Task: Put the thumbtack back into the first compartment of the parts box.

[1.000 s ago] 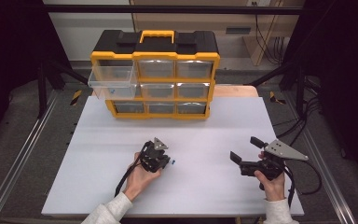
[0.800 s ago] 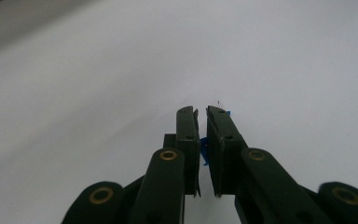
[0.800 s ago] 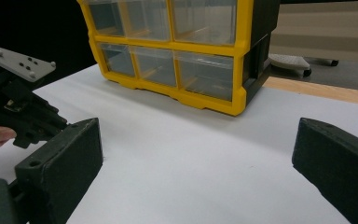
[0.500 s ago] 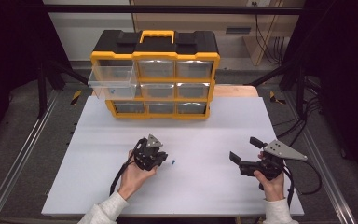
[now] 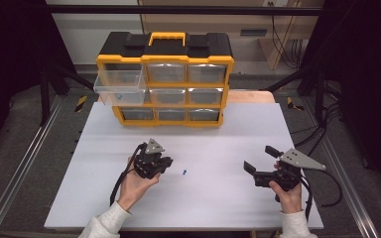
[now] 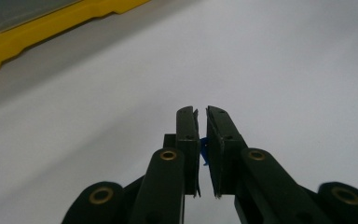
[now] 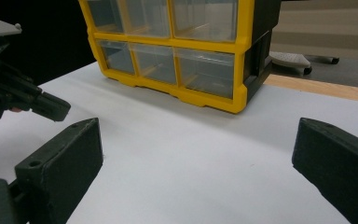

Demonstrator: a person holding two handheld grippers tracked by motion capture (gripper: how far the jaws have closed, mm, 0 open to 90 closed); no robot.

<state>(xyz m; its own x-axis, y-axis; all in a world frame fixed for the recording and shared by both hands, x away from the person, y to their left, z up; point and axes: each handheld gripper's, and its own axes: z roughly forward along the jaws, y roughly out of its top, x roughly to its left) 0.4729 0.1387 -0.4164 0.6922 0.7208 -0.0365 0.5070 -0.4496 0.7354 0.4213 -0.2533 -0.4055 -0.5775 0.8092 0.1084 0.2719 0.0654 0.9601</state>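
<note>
Between the nearly closed pads of the left gripper, at lower centre of the left gripper view, a small blue part is pinched; only a sliver of blue shows in the narrow gap. The jaws stand almost parallel and press on this part from both sides. Beyond them lies the white table top, and the yellow base of the drawer cabinet crosses the upper left of that frame.

On the table in the high view, a second small blue piece lies loose at lower centre, just right of the left gripper and apart from it. The person's left hand holds that gripper from below, with a grey three-cornered plate on top.

At lower right of the high view, the right gripper is held by the right hand. Its jaws are spread wide with nothing between them; the right gripper view shows them at the lower left and lower right corners over bare table.

At upper centre of the high view stands the yellow and black drawer cabinet with clear drawers. Its upper left drawer is pulled out, and a small blue item lies inside.
</note>
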